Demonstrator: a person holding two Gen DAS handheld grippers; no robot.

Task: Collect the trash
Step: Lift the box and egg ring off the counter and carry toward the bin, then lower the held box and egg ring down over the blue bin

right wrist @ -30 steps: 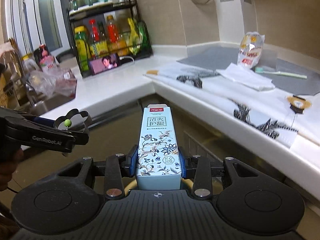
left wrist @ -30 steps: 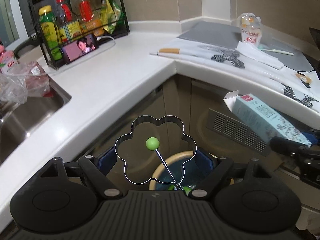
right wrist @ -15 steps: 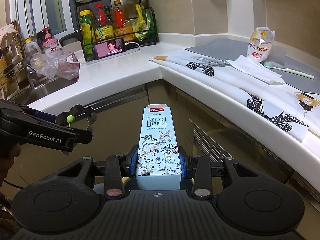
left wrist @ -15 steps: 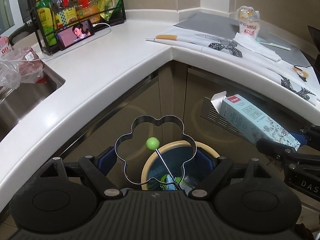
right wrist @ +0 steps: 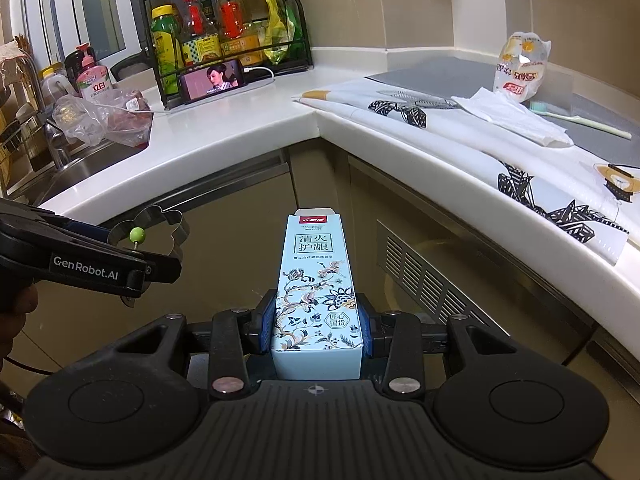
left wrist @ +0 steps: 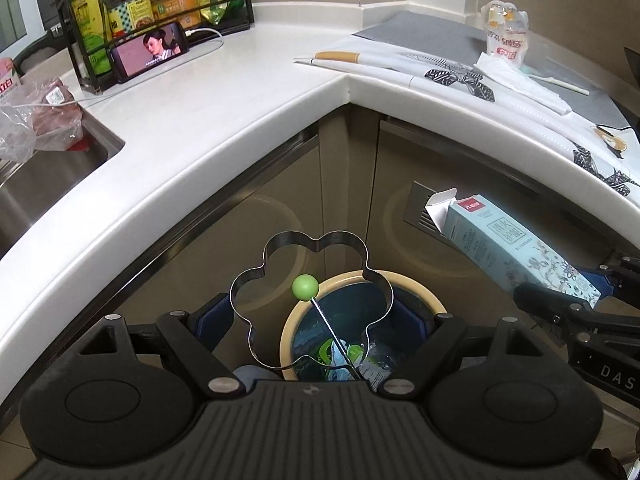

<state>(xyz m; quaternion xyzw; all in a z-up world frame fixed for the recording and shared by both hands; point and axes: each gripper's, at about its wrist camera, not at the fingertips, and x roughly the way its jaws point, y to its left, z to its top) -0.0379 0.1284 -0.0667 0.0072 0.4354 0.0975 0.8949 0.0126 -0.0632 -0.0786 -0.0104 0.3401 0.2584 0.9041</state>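
My left gripper (left wrist: 310,322) is shut on a flower-shaped metal ring mould (left wrist: 276,276) with a green knob, held above a round trash bin (left wrist: 434,306) with a cream rim and wrappers inside. My right gripper (right wrist: 316,330) is shut on a light blue toothpaste box (right wrist: 316,280), held level below the counter. The box also shows at the right of the left wrist view (left wrist: 516,248), beside the bin and higher than it. The left gripper with the mould (right wrist: 160,222) shows at the left of the right wrist view.
A white L-shaped counter (left wrist: 224,92) wraps around. On it lie a patterned cloth (right wrist: 500,160), a tissue (right wrist: 516,118), a toothbrush (right wrist: 584,120) and a snack bag (right wrist: 520,66). A bottle rack (right wrist: 224,36), a phone (right wrist: 212,80) and a sink (left wrist: 36,184) stand left.
Both grippers have dropped lower and nearer the cabinet corner. More of the bin shows under the mould. The box has come closer to the bin.
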